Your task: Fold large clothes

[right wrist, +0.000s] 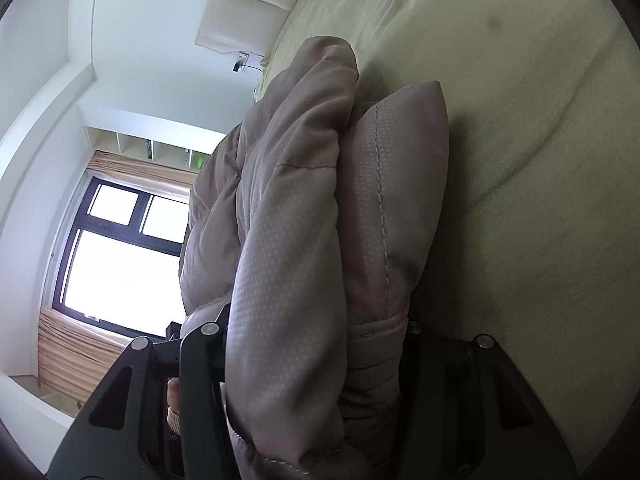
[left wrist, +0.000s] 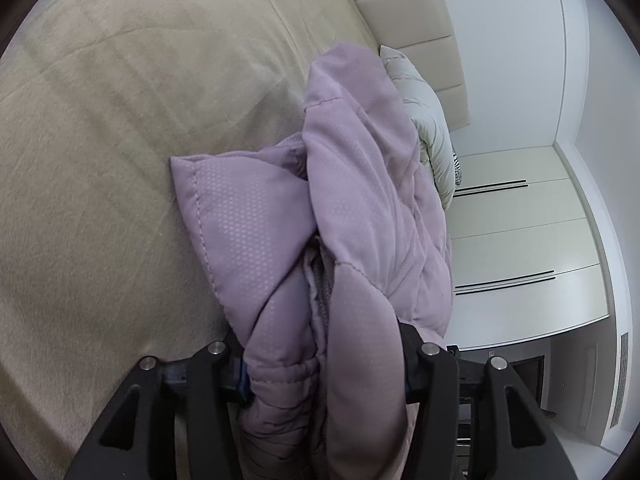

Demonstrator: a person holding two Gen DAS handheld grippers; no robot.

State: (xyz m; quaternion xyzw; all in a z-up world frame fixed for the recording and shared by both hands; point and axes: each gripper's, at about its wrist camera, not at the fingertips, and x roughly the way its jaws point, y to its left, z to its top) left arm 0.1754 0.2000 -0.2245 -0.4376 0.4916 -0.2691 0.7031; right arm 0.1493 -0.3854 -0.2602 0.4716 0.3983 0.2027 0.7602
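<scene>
Left gripper (left wrist: 320, 364): jaws closed onto a thick bunch of the mauve padded jacket (left wrist: 352, 200); fabric fills the gap between the black fingers and spills over them toward the lens; fingertips hidden under the cloth.

Right gripper (right wrist: 316, 344): likewise clamped on a gathered wad of the same jacket (right wrist: 304, 216); quilted, dotted fabric bulges out past both fingers; tips not visible.

Jacket is bunched and held up between the two tools, over the beige bedspread (left wrist: 120, 140); whether its far folds touch the bed cannot be told.

Surroundings: padded headboard (left wrist: 416, 28) at the far end of the bed; a pale quilted garment (left wrist: 428, 120) lies beyond the jacket near the headboard; white wardrobe (left wrist: 520, 240) on the right; in the right wrist view, a bright window (right wrist: 116, 248) with tan curtains on the left.
</scene>
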